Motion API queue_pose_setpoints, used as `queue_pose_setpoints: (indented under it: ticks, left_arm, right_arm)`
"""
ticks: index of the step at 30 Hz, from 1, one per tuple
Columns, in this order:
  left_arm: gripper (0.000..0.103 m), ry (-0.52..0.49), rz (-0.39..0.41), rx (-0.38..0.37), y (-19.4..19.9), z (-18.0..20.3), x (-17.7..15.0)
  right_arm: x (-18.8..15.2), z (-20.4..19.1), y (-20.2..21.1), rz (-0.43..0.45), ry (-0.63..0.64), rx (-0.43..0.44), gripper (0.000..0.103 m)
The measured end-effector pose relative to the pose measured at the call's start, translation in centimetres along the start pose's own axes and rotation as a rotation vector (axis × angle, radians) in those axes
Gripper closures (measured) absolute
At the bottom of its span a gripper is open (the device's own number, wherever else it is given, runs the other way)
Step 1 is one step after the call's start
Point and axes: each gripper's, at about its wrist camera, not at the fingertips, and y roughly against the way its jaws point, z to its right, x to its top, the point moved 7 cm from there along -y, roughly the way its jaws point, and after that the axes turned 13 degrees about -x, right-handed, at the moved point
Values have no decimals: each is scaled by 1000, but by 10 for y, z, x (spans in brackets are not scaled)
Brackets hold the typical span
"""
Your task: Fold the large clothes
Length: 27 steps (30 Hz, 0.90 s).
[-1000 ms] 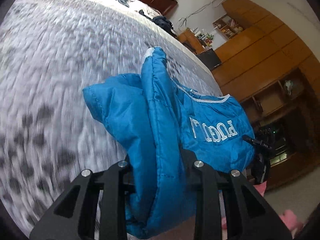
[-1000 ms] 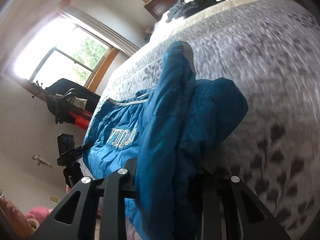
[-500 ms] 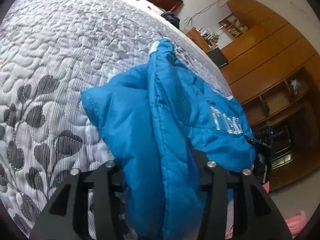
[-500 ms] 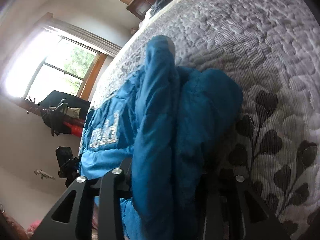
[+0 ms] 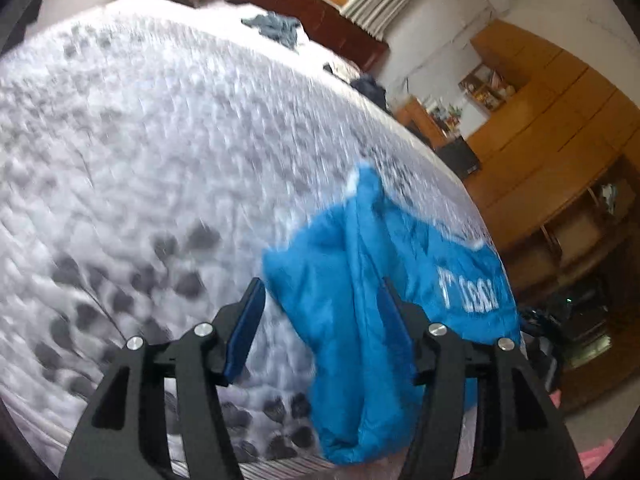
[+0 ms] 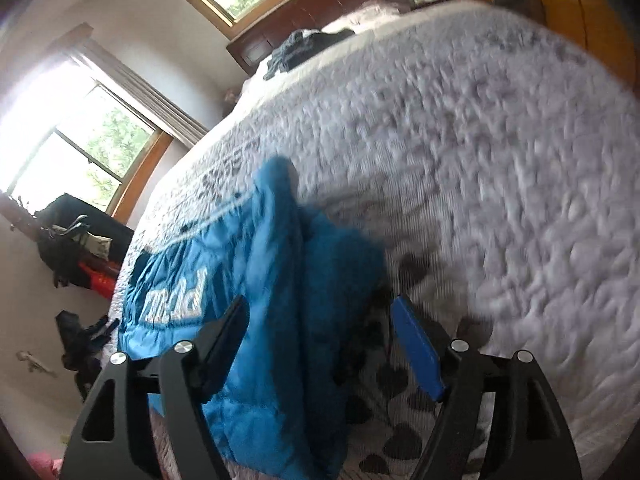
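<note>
Black, blue-padded jaws of the left gripper (image 5: 320,320) stand spread apart, pinching nothing; its right pad sits against or just beside a raised ridge of the blue quilted puffer jacket (image 5: 360,300), while its left pad hangs over bare quilt. The right gripper (image 6: 320,332) is likewise spread wide, with the jacket's bunched fold lying between its jaws nearer the left one; whether the fabric touches either pad cannot be told through the blur.

Handling, as judged: the jacket is light, soft and bulky, with a smooth shell likely to slip. It will spring open when released and sag under a single-point hold. Best taken at a stitched edge, hem or sleeve seam, pinching through all layers rather than the puffed middle.

Position: the jacket lies heaped on the grey-and-white leaf-patterned quilted bed (image 5: 140,160), at the near edge. From each gripper it runs forward and inward, white lettering (image 5: 468,292) showing on its flat panel beyond the ridge, and a white-trimmed edge on its far side.

Beyond the jacket, well apart near the headboard, dark crumpled clothes (image 6: 304,48) rest on the bed.
</note>
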Motion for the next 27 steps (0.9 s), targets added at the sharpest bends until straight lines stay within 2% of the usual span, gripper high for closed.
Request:
queue_pose_setpoints:
  ticks: [6, 9, 14, 16, 17, 18, 20, 23, 27]
  left_arm:
    - [45, -110, -86, 11, -49, 28, 27]
    - [42, -125, -125, 23, -79, 31, 36]
    - [40, -105, -181, 37, -115, 21, 46]
    - [45, -96, -192, 30, -124, 20, 48]
    - [55, -96, -200, 35, -130, 20, 49]
    - [67, -94, -206, 49, -134, 19, 50]
    - [81, -92, -200, 77, -138, 17, 54]
    - [85, -58, -170, 46, -137, 17, 62]
    - [85, -78, -153, 59, -138, 16, 63]
  right_arm:
    - [31, -50, -15, 1, 136, -4, 24]
    - [45, -72, -40, -22, 196, -53, 22]
    - [61, -79, -81, -81, 224, -112, 23]
    - [63, -80, -93, -111, 217, -111, 38]
    - [63, -80, -100, -139, 205, -97, 55]
    - [65, -80, -103, -147, 194, -90, 67]
    - [69, -80, -104, -136, 186, -84, 79]
    - [78, -81, -95, -112, 151, -24, 87]
    - [87, -79, -91, -95, 120, 12, 89]
